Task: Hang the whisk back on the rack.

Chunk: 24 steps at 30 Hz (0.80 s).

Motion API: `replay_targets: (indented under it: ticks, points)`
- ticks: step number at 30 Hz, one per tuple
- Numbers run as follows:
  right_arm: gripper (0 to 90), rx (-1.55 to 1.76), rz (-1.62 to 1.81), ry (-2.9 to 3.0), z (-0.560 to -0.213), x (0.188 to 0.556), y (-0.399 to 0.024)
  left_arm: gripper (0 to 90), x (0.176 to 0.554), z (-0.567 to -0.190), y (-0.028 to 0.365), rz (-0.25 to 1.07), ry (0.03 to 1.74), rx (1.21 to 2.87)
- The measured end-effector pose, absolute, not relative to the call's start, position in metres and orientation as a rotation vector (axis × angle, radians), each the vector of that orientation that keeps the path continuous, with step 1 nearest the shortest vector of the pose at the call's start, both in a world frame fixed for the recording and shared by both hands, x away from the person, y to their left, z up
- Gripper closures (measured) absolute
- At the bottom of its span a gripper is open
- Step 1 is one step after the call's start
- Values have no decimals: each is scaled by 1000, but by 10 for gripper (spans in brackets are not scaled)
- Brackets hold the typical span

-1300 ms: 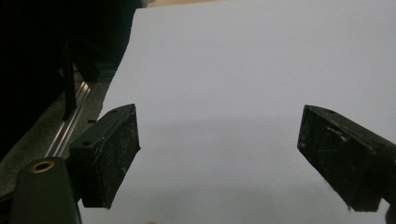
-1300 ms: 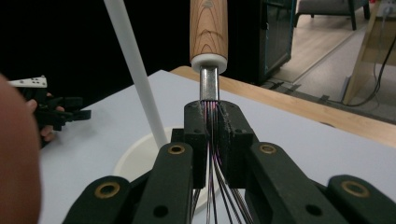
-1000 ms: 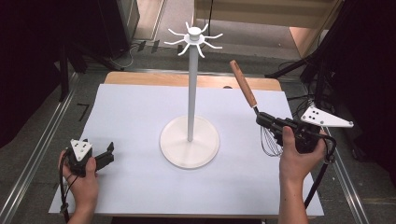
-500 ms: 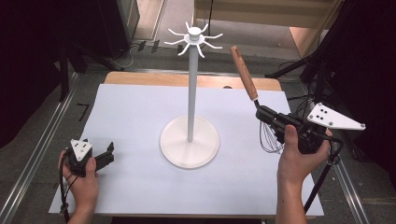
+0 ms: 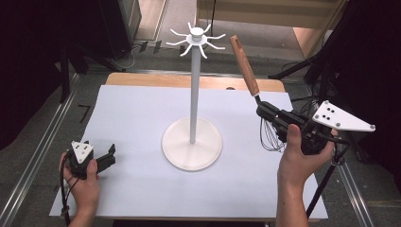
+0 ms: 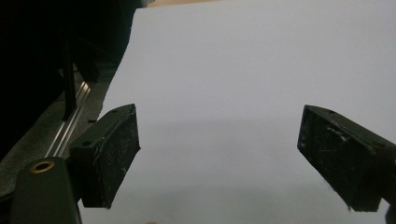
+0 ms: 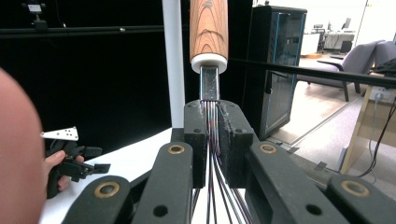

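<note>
Whisk [image 5: 250, 80] — clamped in right gripper [image 5: 267, 112], right of frame, handle tilted up.
Left gripper [image 5: 109, 156] — jaws apart, lower left near mat [image 5: 142, 113] edge; hook stand [image 5: 192, 137] centre, open mat around.

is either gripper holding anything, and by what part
The right gripper holds a whisk by its wires, just below the wooden handle. The left gripper is open and holds nothing.
</note>
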State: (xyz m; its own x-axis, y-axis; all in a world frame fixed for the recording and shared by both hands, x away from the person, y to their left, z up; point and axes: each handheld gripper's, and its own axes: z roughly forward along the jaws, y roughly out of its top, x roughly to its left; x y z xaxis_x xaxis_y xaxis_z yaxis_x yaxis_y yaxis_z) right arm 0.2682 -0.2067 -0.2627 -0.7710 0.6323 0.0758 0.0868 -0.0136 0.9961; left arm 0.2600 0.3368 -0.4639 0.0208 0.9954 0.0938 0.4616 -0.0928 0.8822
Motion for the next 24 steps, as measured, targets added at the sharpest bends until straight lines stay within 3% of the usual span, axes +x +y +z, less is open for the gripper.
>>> replay_targets:
  ticks: [24]
  points:
    - [841, 690, 1873, 1902, -262, 268, -192, 135, 260, -464, 337, 1013, 1514, 1634]
